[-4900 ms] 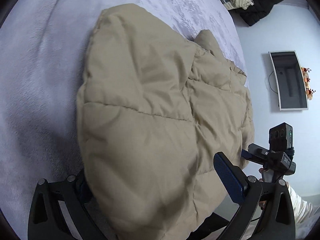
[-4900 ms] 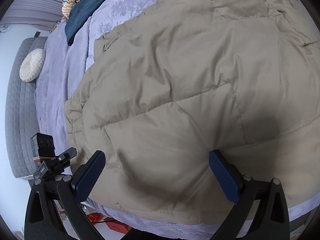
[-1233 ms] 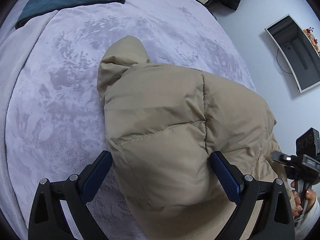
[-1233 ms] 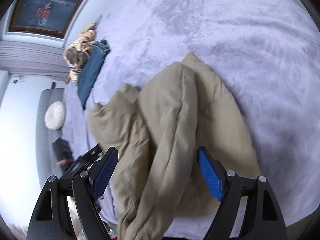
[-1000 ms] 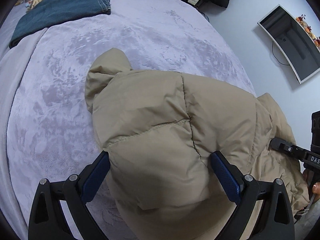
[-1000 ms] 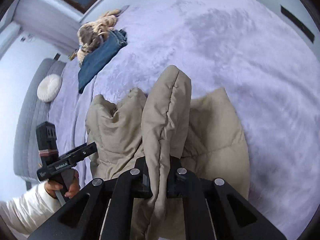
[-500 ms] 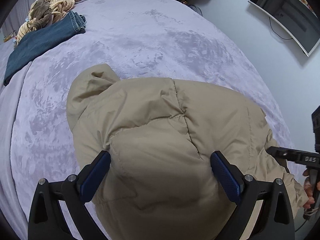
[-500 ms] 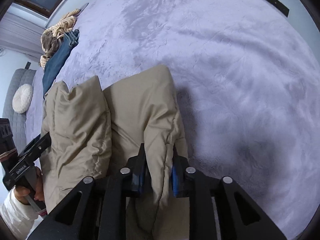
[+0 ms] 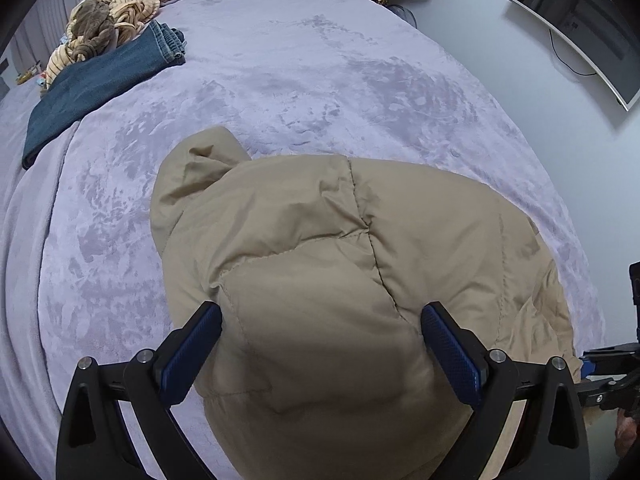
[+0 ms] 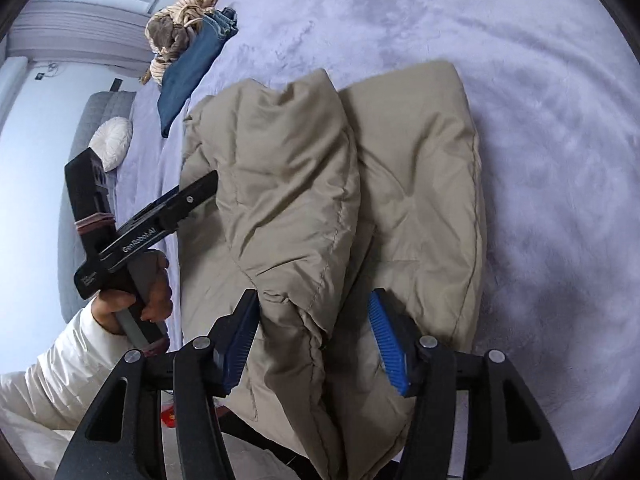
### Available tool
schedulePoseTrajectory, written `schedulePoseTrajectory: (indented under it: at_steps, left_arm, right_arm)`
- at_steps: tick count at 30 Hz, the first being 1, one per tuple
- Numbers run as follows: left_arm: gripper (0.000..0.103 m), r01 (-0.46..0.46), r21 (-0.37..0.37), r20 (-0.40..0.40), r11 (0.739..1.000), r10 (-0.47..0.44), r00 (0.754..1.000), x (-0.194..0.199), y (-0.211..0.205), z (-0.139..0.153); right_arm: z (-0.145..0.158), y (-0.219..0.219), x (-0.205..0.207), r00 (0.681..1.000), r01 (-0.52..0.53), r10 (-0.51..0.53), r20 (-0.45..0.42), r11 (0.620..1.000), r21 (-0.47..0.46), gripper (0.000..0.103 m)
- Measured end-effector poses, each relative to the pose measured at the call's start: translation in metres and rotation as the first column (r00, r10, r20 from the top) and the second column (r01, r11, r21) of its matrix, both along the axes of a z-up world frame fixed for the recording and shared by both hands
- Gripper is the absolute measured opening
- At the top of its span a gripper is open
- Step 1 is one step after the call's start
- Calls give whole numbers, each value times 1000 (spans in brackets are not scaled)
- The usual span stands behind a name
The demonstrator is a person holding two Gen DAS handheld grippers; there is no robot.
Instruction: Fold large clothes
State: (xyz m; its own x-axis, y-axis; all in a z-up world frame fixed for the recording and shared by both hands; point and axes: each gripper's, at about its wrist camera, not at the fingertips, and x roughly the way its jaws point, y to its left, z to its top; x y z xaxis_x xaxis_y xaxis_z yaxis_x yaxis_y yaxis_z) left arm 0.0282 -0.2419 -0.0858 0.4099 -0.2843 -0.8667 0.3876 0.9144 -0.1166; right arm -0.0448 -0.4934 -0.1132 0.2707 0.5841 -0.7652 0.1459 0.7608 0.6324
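The right gripper [image 10: 314,336] points steeply down at the near edge of the bed, and its blue-padded jaws have just been opening: a thick fold of the tan puffer jacket [image 10: 332,200] still stands between them, the left pad against the fabric and the right pad clear of it, so the clamp is let go. The left gripper [image 9: 320,344] also tilts downward over the jacket, its jaws spread wide with the padded bulk swelling up between them; the pads sit at the sides of that bulge without squeezing it, so nothing is clamped there either. In the right wrist view that same tool shows from the side, held by a hand [image 10: 138,300] wrapped round its grey handle, a white sleeve [image 10: 76,364] running back from the wrist, its black fingers reaching onto the jacket's left edge. The jacket lies bundled on the lilac plush bedspread [image 9: 320,80] near the bed's front edge, folded into two long puffy lobes side by side with quilted seams crossing them, and a rounded hood-like corner [image 9: 200,160] pokes out at the far left. Well apart, towards the far corner, folded blue jeans [image 9: 100,72] lie with a striped knit heap [image 9: 108,20] touching them.
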Motion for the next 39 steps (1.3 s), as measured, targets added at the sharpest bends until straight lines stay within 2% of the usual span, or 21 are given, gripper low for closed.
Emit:
schedulePoseTrajectory:
  at_steps: [2, 3, 4, 6, 8, 11, 16, 21, 25, 26, 27, 29, 32, 36, 39]
  left_arm:
    - [100, -11, -14, 32, 1000, 11, 999, 2, 3, 11]
    - [100, -20, -25, 46, 1000, 21, 999, 4, 4, 17]
    - [100, -27, -31, 53, 999, 29, 998, 8, 4, 19]
    - [100, -40, -24, 33, 999, 40, 999, 16, -2, 16]
    - [100, -41, -18, 16, 999, 41, 999, 16, -12, 7]
    - [100, -24, 10, 31, 1000, 24, 999, 8, -35, -3]
    - [102, 29, 57, 56, 998, -32, 998, -4, -69, -16]
    - [102, 23, 88, 58, 996, -28, 998, -5, -72, -19]
    - [102, -15, 84, 42, 996, 11, 999, 0, -60, -18]
    - [102, -23, 82, 41, 996, 20, 999, 0, -58, -18]
    - [102, -27, 82, 41, 996, 24, 999, 0, -57, -18]
    - [102, -29, 87, 43, 996, 25, 999, -2, -56, -16]
    - [102, -38, 97, 39, 995, 34, 999, -6, -53, -11]
    - [102, -48, 115, 37, 992, 44, 998, -17, -39, 3]
    - [102, -62, 129, 24, 990, 59, 998, -29, -21, 11]
  right_arm:
    - [-9, 1, -2, 1000, -5, 6, -14, 998, 61, 59]
    - [-9, 4, -3, 1000, -21, 21, -5, 997, 78, 52]
    - [-7, 7, -5, 999, -43, 42, 16, 995, 89, 32]
    - [-2, 15, -9, 995, -95, 92, 50, 994, 55, 23]
    - [-3, 23, -16, 990, -133, 133, 56, 991, -3, 19]
    - [-18, 28, -30, 988, -147, 150, 26, 986, -74, 16]
    - [-57, 24, -59, 996, -90, 89, -11, 992, -87, 10]
    - [-77, 19, -69, 999, -28, 27, -23, 999, -31, 10]
    - [-49, 15, -64, 999, -44, 43, -22, 997, -64, 17]
    - [-36, 13, -61, 999, -32, 32, 0, 997, -72, 21]
    - [-23, 10, -60, 999, -12, 15, 31, 997, -74, 31]
    - [-5, 4, -54, 996, 31, -26, 82, 998, -60, 43]
    - [0, 1, -39, 993, 70, -65, 100, 996, -47, 43]
    - [-18, 8, -14, 995, 104, -102, 21, 989, -109, 43]
    - [-29, 11, -11, 994, 105, -105, 8, 985, -136, 42]
